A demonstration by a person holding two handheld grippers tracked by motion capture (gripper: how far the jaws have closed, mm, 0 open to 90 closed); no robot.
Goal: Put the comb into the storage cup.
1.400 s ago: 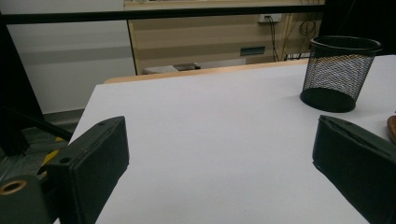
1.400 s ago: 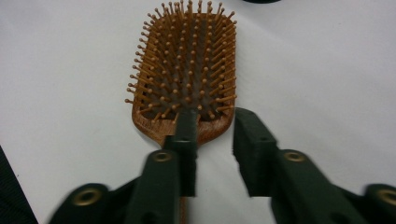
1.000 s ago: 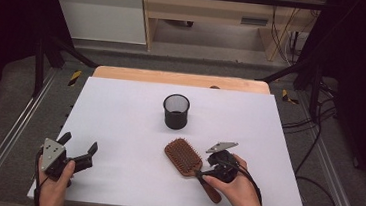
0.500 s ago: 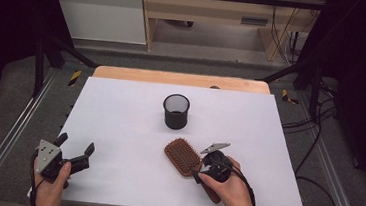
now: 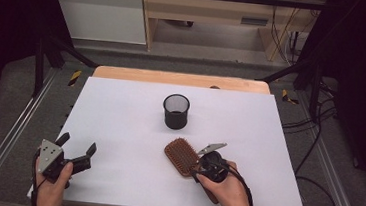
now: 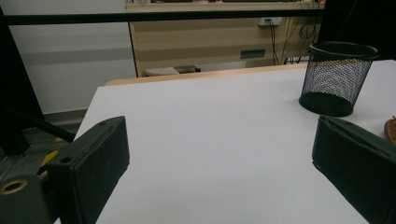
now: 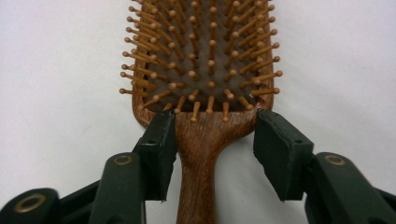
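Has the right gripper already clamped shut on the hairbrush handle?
No: in the right gripper view the right gripper straddles the hairbrush neck with a gap at one jaw.

Hairbrush (image 7: 201,60) head cut by top edge, handle by bottom; hand hides handle in high view.

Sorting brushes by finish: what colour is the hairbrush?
Reddish-brown wood, with lighter tan bristles; the hairbrush shows best in the right gripper view.
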